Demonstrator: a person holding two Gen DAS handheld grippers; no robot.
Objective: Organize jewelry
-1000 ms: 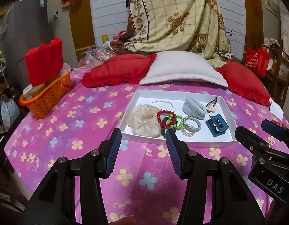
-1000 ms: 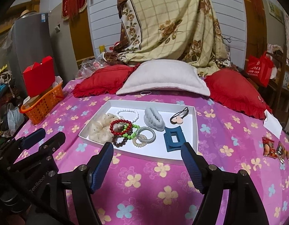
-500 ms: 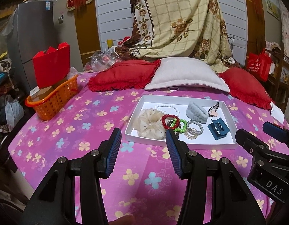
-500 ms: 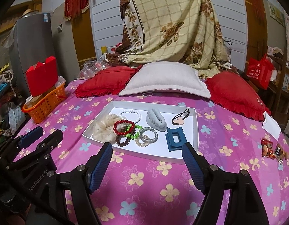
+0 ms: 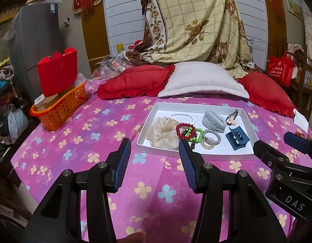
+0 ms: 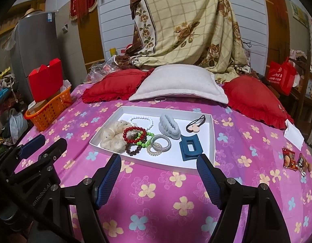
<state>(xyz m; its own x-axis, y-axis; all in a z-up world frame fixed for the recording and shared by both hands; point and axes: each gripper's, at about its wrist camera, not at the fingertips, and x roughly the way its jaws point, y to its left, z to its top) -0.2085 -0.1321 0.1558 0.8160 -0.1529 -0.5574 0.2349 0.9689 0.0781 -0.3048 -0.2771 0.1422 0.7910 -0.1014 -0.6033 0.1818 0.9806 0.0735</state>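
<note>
- Since one second ago both claws have pulled back and risen a little: the white tray (image 5: 196,155) sits now farther ahead in both views, and more of the flowered bedcover (image 5: 79,141) shows in front of it
- The left gripper (image 5: 154,147) is spread, nothing between its blue pads; the right gripper (image 6: 159,163) is spread wider, also empty
- The jewelry lies inside the tray, ahead of both claws and apart from them; no finger touches the tray
- From the left claw the tray is ahead and to the right: the cream scrunchie (image 5: 163,134) and the red bead bracelet (image 5: 185,130) are nearest to its right finger
- From the right claw the tray is straight ahead: the blue hair clip (image 6: 189,146) lies just beyond its right finger, with its long axis pointing away from the claw
- The tangle of bracelets, red, green beads (image 6: 144,139), dark beads (image 6: 132,150), lies between the two claws
- I judge the right claw is better placed for the clip, the left one for the scrunchie; no piece is taken yet
</note>
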